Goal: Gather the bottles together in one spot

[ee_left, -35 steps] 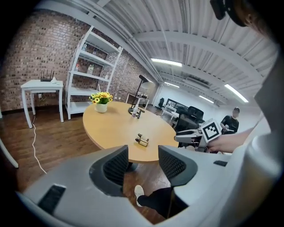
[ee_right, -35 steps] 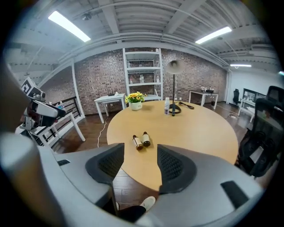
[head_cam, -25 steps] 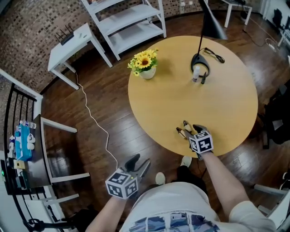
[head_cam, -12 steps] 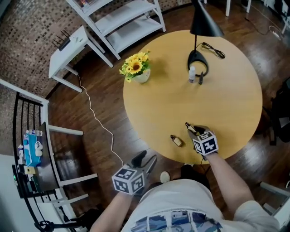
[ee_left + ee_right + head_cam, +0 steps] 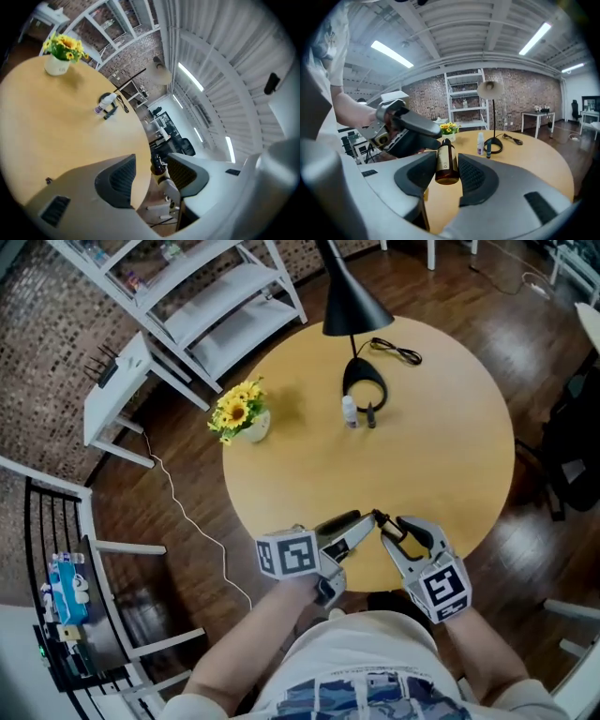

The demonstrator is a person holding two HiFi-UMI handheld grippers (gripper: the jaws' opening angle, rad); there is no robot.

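Amber bottle (image 5: 447, 164): lifted, R tongs (image 5: 398, 531) just clamped on it. L tongs (image 5: 354, 527) wide, empty. Other bottles (image 5: 349, 412) by lamp (image 5: 349, 307); merge pending.

Sunflower pot (image 5: 242, 416) and black lamp (image 5: 352, 304) on round wooden table (image 5: 441, 456), white shelving (image 5: 202, 310) beyond

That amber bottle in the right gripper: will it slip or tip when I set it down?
The amber bottle looks like smooth, glossy glass, so it may slip, though ribbed fingers clamp its body. Tall and narrow, it likely tips easily on the table; being round, it would then roll.
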